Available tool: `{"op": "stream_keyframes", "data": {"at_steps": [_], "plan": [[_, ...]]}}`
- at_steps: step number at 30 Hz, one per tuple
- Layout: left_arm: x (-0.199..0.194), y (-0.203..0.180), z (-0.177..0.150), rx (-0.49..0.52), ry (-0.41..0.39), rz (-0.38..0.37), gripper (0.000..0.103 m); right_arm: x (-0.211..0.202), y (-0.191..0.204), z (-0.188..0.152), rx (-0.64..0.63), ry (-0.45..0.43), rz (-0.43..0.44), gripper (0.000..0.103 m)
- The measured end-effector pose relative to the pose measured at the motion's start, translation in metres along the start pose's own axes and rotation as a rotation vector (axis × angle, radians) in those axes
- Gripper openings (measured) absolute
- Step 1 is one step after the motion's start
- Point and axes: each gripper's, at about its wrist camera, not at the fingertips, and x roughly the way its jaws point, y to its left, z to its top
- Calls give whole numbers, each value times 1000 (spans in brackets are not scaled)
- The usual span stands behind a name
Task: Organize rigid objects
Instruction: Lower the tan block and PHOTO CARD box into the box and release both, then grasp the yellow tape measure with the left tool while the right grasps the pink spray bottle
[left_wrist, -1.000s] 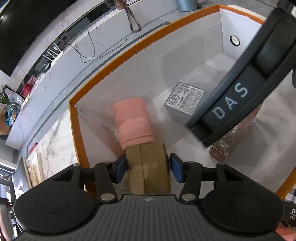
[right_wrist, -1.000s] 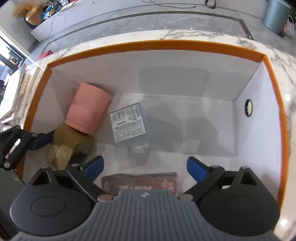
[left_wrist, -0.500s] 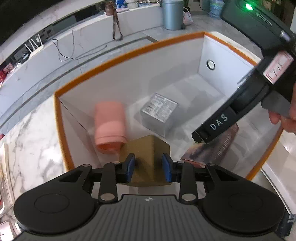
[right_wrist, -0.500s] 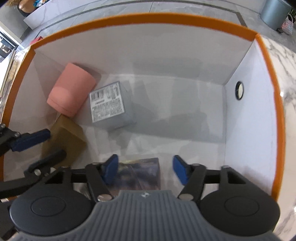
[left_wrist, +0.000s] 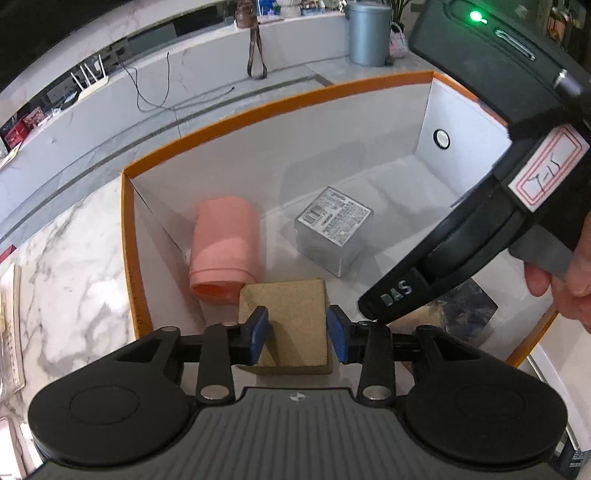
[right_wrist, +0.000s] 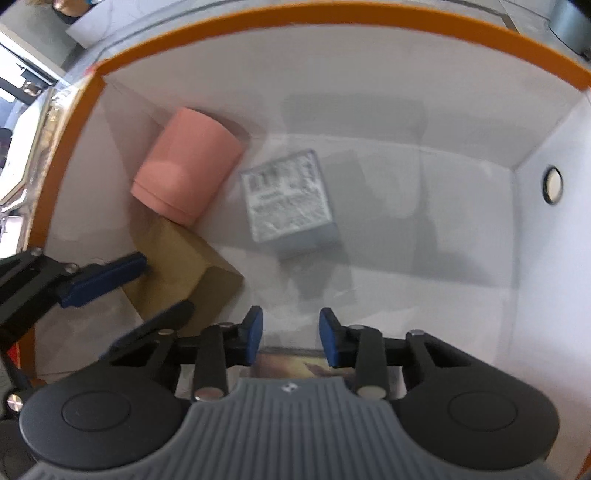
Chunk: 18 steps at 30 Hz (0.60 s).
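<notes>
An orange-rimmed white box holds several objects. My left gripper is shut on a tan cardboard box, which it holds inside the box near the left wall; it also shows in the right wrist view. A pink cup lies on its side just beyond it. A grey labelled box sits mid-floor. My right gripper has its jaws narrowed above a dark flat packet, without gripping it; the packet shows in the left wrist view too.
The box stands on a white marble counter. A round metal eyelet is in the right wall. A grey bin and cables lie on the floor beyond.
My left gripper has lifted and pulled back with the tan box. My right gripper's jaws have narrowed and it has drawn back over the dark packet.
</notes>
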Motion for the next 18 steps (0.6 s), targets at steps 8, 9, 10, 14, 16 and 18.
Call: {"op": "stream_keyframes", "data": {"at_steps": [8, 9, 10, 14, 16, 18], "plan": [[-20, 5, -1, -77, -85, -1, 44, -24, 4, -11, -89, -141, -132, 45], [-23, 4, -1, -85, -94, 0, 44, -32, -2, -12, -82, -157, -134, 52], [-26, 4, -2, -91, -106, 0, 44, -37, -5, -14, -70, -179, -132, 56], [-43, 3, -3, -102, -137, 18, 44, -56, -11, -22, -41, -251, -121, 56], [-52, 3, -5, -122, -144, 22, 43, -68, -8, -30, -52, -306, -126, 56], [-62, 3, -8, -146, -147, 14, 43, -77, -1, -38, -76, -358, -132, 56]]}}
